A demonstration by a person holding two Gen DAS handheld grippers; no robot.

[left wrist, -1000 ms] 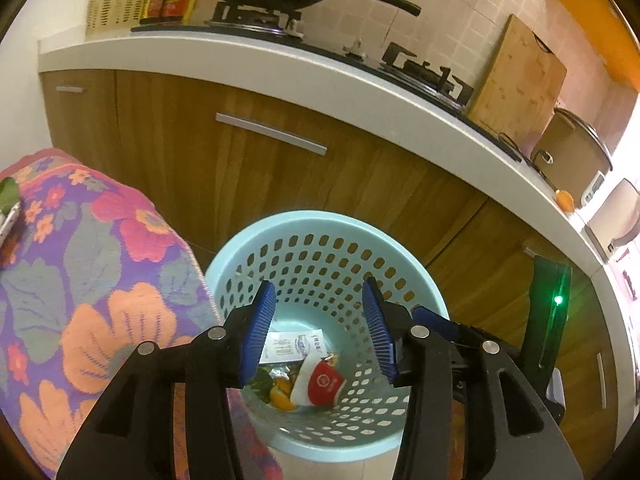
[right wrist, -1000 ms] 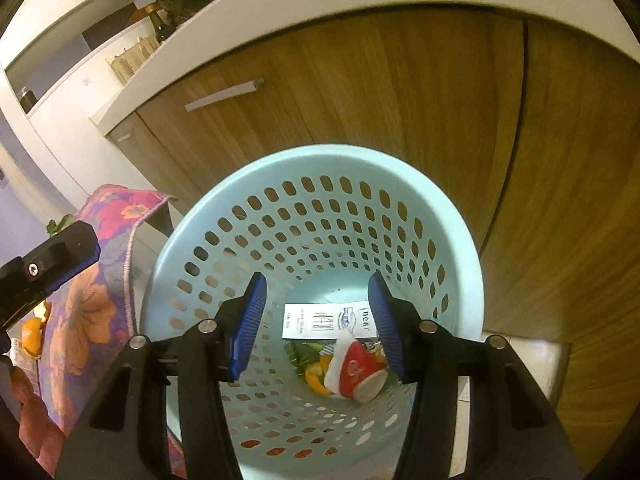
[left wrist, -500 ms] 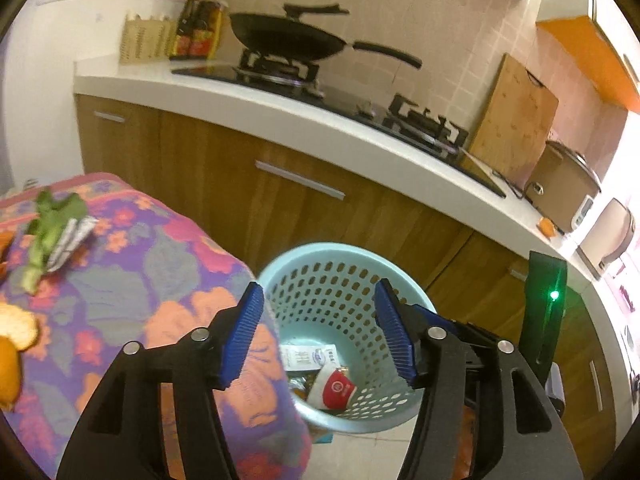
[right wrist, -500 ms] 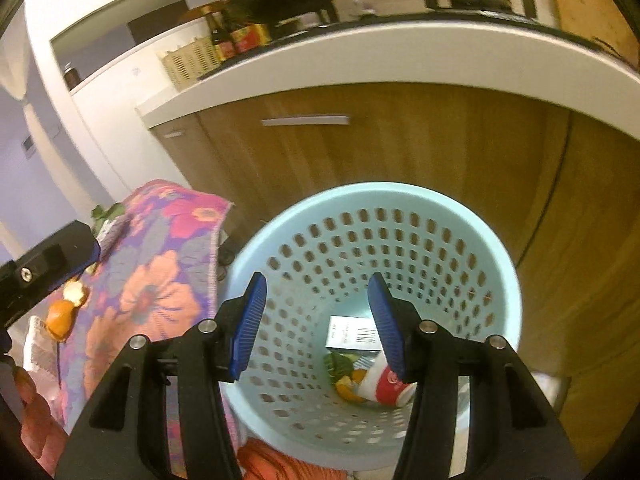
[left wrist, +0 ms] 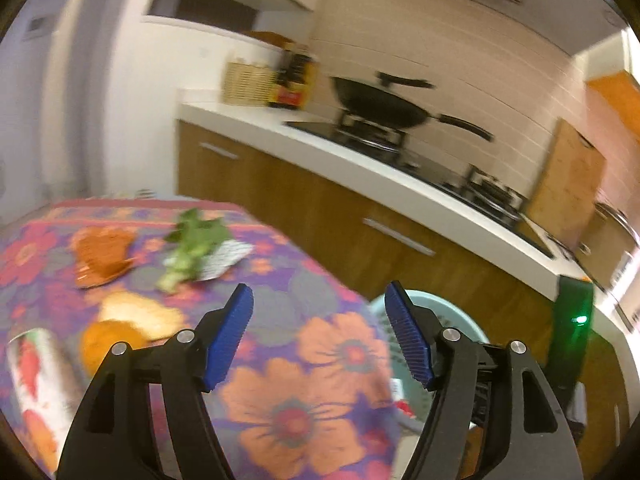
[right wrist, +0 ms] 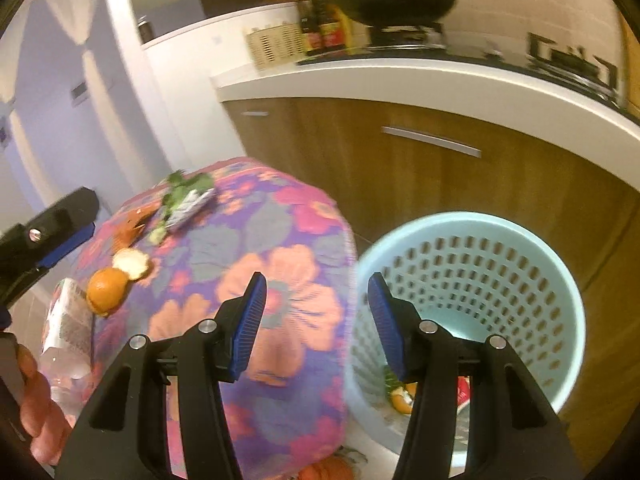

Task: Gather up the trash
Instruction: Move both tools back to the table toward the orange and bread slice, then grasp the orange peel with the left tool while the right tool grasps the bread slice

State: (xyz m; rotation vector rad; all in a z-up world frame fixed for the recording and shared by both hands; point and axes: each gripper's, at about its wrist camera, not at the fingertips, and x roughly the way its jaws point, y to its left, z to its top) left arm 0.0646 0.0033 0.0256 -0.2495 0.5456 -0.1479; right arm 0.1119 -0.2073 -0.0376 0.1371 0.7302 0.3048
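Both fingers (right wrist: 254,316) pairs stand apart, empty, left still widening; no label readable on the bottle (right wrist: 66,332).

The bench cloth (right wrist: 280,248) is purple with big orange and pink flowers; the perforated basket (right wrist: 552,280) is pale blue; each claw (right wrist: 314,308) is black with ribbed blue pads (right wrist: 246,320); cabinet fronts (right wrist: 480,184) are brown wood, the wok (right wrist: 400,0) black

One light-blue perforated basket (right wrist: 520,240) stands beside one floral-covered tabletop (right wrist: 280,240). On the tabletop: two orange-peel pieces (right wrist: 107,290), one bunch of green vegetable scraps (right wrist: 180,192), one crumpled wrapper (right wrist: 192,204), one plastic bottle (right wrist: 68,328). One wok (right wrist: 400,0) sits on the stove. Two grippers: left gripper (left wrist: 318,334), right gripper (right wrist: 316,322).
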